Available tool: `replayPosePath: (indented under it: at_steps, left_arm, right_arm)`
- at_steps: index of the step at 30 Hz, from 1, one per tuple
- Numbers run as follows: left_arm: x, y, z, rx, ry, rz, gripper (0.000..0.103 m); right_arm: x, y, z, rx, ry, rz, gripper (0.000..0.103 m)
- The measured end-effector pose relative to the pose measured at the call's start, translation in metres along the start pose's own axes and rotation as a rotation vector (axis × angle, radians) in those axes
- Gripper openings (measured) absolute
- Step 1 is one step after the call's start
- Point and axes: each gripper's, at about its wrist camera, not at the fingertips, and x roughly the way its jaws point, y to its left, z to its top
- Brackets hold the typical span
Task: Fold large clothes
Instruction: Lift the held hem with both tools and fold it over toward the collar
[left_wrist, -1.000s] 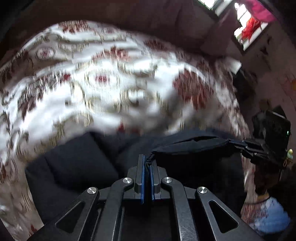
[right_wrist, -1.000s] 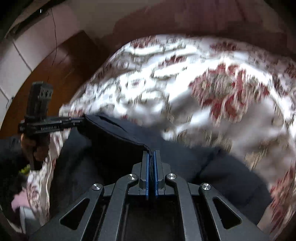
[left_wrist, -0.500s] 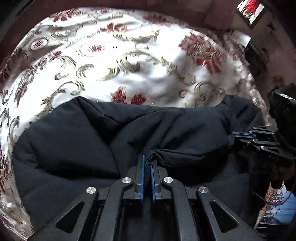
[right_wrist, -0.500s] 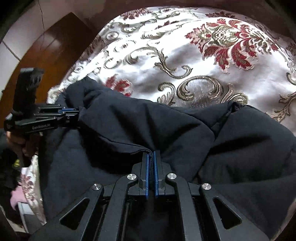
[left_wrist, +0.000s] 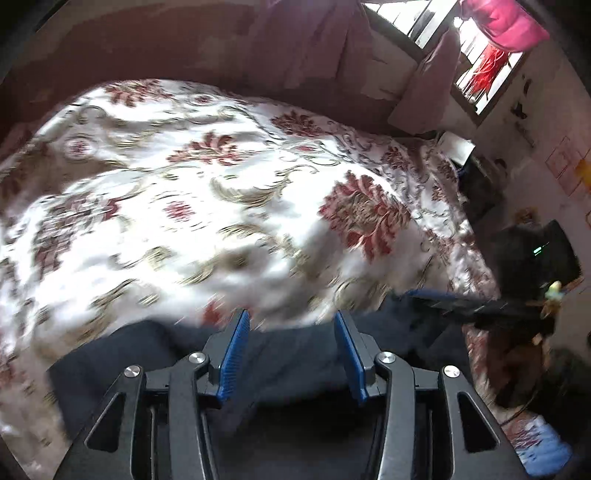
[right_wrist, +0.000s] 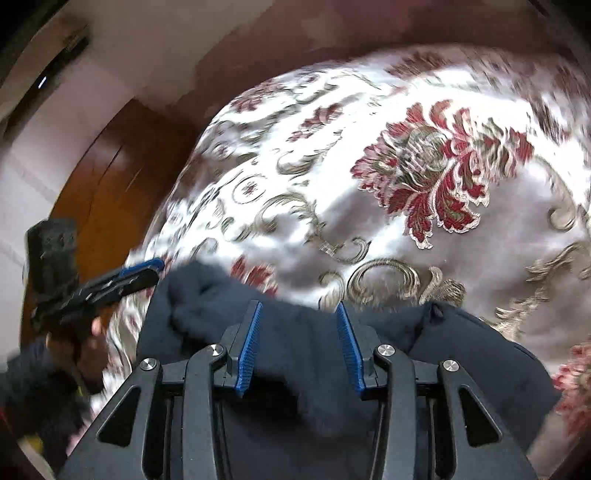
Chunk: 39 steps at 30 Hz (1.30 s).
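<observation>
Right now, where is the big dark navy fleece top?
The dark navy fleece top lies on the floral red-and-white bedspread at its near edge, low in both wrist views. It sits just beyond the open left gripper and right gripper.

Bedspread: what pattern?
White bedspread with red floral and gold scroll motifs; clearest in right wrist view.

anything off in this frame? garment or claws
Nothing damaged. The dark garment lies bunched and uneven on the floral bedspread, its far edge lumpy, not a flat fold. Both the left claw and right claw are open, holding nothing.
</observation>
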Motion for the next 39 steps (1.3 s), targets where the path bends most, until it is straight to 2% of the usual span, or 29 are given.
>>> replayPosePath:
  at_steps: [2,3,4,5,8,11,13,15,17,21,23,29,34,36,39]
  left_arm:
    - [0.024,-0.005,0.007,-0.002,0.049,-0.003,0.044]
    - [0.033,-0.008,0.007,-0.004,0.072,-0.015,0.043]
    - [0.045,-0.01,0.003,0.001,0.111,-0.044,0.037]
    - [0.053,-0.012,-0.002,0.021,0.15,-0.068,0.025]
    - [0.061,-0.018,-0.029,0.114,0.246,-0.118,0.015]
    - [0.069,-0.023,-0.055,0.213,0.359,-0.108,0.01]
    - [0.078,-0.023,-0.063,0.243,0.41,-0.061,0.006]
    - [0.093,-0.017,-0.068,0.211,0.479,-0.026,0.004]
    - [0.102,-0.012,-0.069,0.171,0.503,-0.02,0.003]
    - [0.115,-0.009,-0.079,0.143,0.508,0.009,0.003]
    - [0.12,-0.011,-0.086,0.156,0.493,0.035,0.004]
    - [0.117,-0.016,-0.1,0.106,0.419,0.099,0.003]
    - [0.078,-0.019,-0.114,0.059,0.318,0.1,0.003]
    - [0.067,-0.02,-0.122,0.078,0.307,0.128,0.003]
    - [0.072,-0.015,-0.133,0.075,0.323,0.133,0.003]
  right_arm:
    - [0.021,-0.005,0.001,0.047,0.026,0.03,0.016]
    - [0.03,-0.006,-0.002,0.051,0.05,0.029,0.014]
    - [0.035,-0.005,-0.007,0.047,0.07,0.027,0.013]
    - [0.041,-0.003,-0.014,0.034,0.097,0.02,0.011]
    - [0.05,0.002,-0.037,-0.016,0.189,0.007,0.009]
    - [0.059,0.004,-0.054,-0.053,0.271,-0.016,0.008]
    - [0.072,-0.001,-0.063,-0.047,0.325,-0.027,0.004]
    - [0.084,-0.005,-0.067,-0.029,0.353,-0.034,0.003]
    - [0.094,-0.009,-0.066,0.002,0.363,-0.04,0.002]
    - [0.113,-0.006,-0.066,-0.02,0.38,-0.096,0.0]
    - [0.12,0.0,-0.069,-0.046,0.368,-0.126,0.0]
    - [0.13,0.016,-0.079,-0.063,0.307,-0.188,0.0]
    - [0.109,0.019,-0.089,0.006,0.27,-0.179,0.0]
    - [0.102,0.019,-0.092,0.014,0.275,-0.169,0.0]
    - [0.106,0.015,-0.099,0.021,0.26,-0.158,0.0]
